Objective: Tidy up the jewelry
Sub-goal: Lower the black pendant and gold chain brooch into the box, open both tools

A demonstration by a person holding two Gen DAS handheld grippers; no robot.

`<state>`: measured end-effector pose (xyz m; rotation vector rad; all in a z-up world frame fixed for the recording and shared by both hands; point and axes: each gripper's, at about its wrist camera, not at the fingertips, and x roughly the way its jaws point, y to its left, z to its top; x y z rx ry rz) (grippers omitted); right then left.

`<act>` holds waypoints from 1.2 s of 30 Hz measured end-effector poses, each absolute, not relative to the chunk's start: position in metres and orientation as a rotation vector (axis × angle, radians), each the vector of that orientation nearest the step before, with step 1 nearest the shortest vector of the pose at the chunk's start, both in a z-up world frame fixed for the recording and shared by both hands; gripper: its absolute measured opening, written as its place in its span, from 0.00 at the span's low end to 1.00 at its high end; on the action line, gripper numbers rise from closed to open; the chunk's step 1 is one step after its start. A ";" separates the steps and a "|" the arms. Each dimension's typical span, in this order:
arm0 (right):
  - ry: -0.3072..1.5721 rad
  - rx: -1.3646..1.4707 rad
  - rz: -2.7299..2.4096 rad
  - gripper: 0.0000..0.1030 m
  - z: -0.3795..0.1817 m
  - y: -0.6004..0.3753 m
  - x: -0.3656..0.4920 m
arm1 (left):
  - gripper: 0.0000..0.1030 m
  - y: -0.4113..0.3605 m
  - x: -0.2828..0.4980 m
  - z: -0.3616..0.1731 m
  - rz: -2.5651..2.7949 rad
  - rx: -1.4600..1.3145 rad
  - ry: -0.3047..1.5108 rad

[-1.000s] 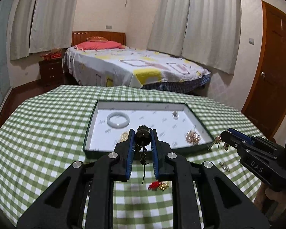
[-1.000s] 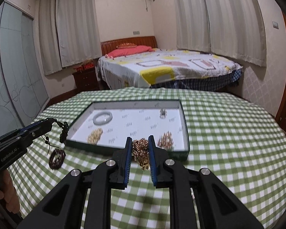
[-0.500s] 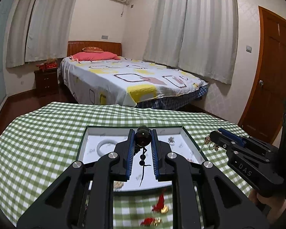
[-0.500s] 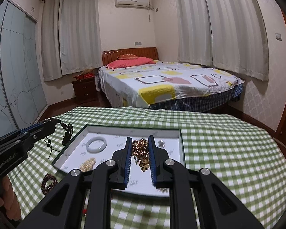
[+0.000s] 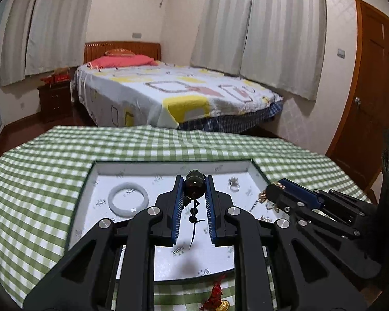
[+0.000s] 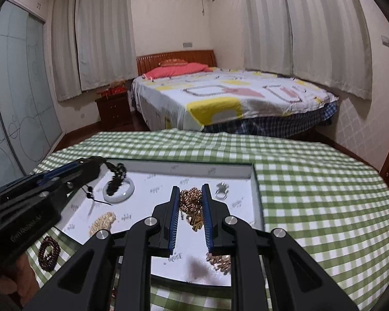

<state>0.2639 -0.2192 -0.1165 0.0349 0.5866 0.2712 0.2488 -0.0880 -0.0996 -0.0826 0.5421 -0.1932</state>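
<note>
My left gripper [image 5: 194, 181] is shut on a dark bead string [image 5: 194, 186] whose tassel cord hangs down over the white-lined tray [image 5: 168, 165]. My right gripper [image 6: 190, 199] is shut on a gold bead chain [image 6: 192, 203] above the tray's [image 6: 194, 169] right half. Each gripper shows in the other view: the right gripper [image 5: 271, 194] beside the tray's right rim, the left gripper [image 6: 94, 164] over its left corner. In the tray lie a white bangle [image 5: 128, 199], a silver ring [image 5: 234, 183], a pale gold chain [image 6: 103, 221] and a rose-gold piece [image 6: 219, 260].
The tray sits on a table with a green checked cloth [image 6: 311, 194]. A dark red bead bracelet [image 6: 48, 250] lies on the cloth left of the tray; a red and gold charm [image 5: 216, 300] lies at its near edge. A bed [image 5: 173, 93] stands beyond the table.
Both grippers have moved forward over the tray, each still carrying its piece. The tray now lies under the fingertips, and the loose items on the cloth have slid toward the bottom edges.
</note>
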 end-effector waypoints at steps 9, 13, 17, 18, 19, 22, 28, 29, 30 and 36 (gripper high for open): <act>0.669 0.032 0.293 0.17 -0.141 -0.211 0.272 | 0.16 -0.089 0.257 -0.139 -0.205 -0.077 0.642; 0.706 0.030 0.302 0.17 -0.149 -0.209 0.273 | 0.16 -0.091 0.260 -0.151 -0.213 -0.071 0.681; 0.740 0.031 0.306 0.17 -0.157 -0.208 0.275 | 0.16 -0.092 0.262 -0.161 -0.213 -0.075 0.718; 0.751 0.032 0.308 0.17 -0.159 -0.208 0.275 | 0.16 -0.092 0.263 -0.162 -0.211 -0.075 0.727; 0.759 0.031 0.309 0.17 -0.161 -0.208 0.276 | 0.16 -0.091 0.264 -0.165 -0.208 -0.076 0.736; 0.780 0.030 0.310 0.17 -0.166 -0.207 0.278 | 0.16 -0.090 0.267 -0.169 -0.205 -0.084 0.759; 0.805 0.038 0.311 0.17 -0.170 -0.209 0.281 | 0.16 -0.088 0.270 -0.176 -0.208 -0.101 0.797; 0.810 0.040 0.312 0.17 -0.171 -0.209 0.281 | 0.16 -0.088 0.270 -0.177 -0.207 -0.102 0.797; 0.812 0.042 0.312 0.17 -0.171 -0.209 0.281 | 0.16 -0.088 0.270 -0.177 -0.205 -0.101 0.796; 0.810 0.051 0.309 0.19 -0.171 -0.211 0.282 | 0.26 -0.089 0.268 -0.176 -0.203 -0.096 0.793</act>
